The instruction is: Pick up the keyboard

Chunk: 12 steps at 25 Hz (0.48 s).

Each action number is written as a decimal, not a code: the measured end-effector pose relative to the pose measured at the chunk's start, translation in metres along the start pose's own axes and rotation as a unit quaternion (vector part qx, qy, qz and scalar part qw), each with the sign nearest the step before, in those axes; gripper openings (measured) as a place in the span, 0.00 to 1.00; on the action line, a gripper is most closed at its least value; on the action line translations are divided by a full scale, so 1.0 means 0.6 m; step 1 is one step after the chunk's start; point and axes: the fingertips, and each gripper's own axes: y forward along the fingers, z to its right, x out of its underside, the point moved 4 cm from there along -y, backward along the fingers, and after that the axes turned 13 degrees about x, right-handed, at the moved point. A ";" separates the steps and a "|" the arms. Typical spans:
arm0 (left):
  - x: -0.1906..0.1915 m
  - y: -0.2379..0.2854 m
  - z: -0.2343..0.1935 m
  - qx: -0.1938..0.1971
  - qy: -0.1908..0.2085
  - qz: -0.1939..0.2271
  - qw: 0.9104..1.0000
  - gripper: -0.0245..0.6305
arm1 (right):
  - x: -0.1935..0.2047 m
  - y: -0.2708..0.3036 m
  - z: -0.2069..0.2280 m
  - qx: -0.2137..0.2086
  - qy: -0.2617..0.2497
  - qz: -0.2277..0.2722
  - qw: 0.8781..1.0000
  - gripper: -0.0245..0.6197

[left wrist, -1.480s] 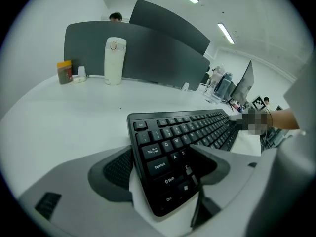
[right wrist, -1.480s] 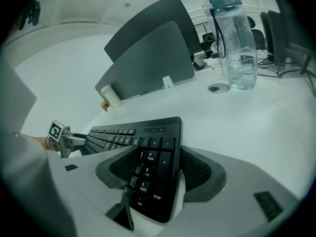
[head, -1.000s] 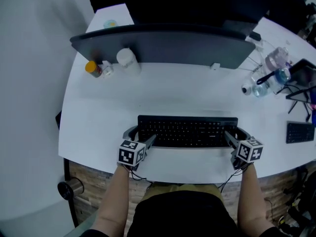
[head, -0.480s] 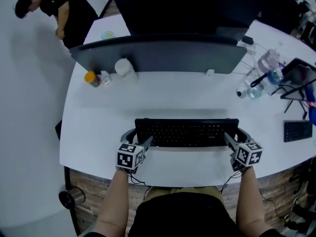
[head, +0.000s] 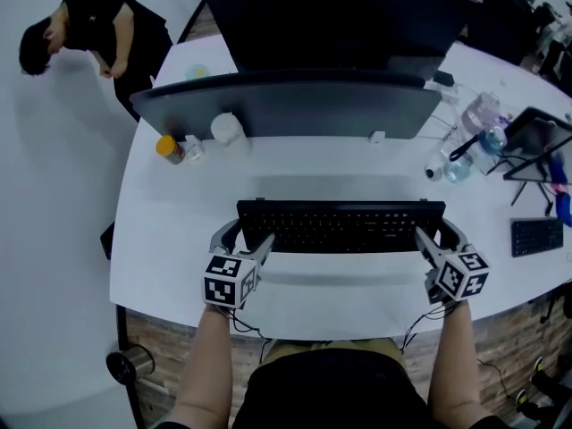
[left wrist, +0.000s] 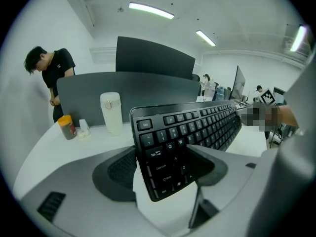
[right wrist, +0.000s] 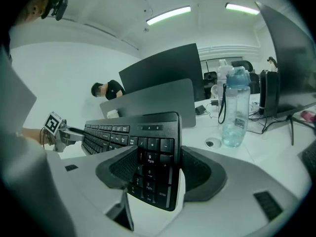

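The long black keyboard [head: 340, 224] hangs level a little above the white desk [head: 170, 231], its shadow lying on the desk beneath it. My left gripper [head: 239, 235] is shut on its left end, the pads clamping front and back edges by the Esc and Tab keys [left wrist: 158, 147]. At the other end my right gripper [head: 440, 233] is shut on the number-pad end [right wrist: 150, 152]. Each gripper view looks along the keyboard [left wrist: 202, 125] [right wrist: 113, 130] toward the opposite gripper.
A dark partition [head: 295, 101] and a monitor stand behind the keyboard. A white bottle [head: 228, 125] and an orange-capped jar [head: 167, 147] sit back left. Water bottles [head: 474, 137], cables and a small second keyboard [head: 536, 237] crowd the right. A person [head: 89, 34] stands beyond the desk's far left.
Both grippers have risen with the keyboard, which has come off the desk and looks larger and nearer. The person at the top left has come into the head view.
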 end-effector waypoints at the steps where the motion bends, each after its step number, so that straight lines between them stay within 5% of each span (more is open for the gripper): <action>1: -0.011 -0.006 0.001 -0.002 0.005 0.008 1.000 0.52 | -0.012 -0.005 -0.001 0.000 -0.002 0.009 1.000 0.47; 12: -0.099 -0.067 0.018 -0.016 0.033 0.054 0.998 0.52 | -0.108 -0.058 -0.015 -0.007 -0.018 0.078 0.997 0.47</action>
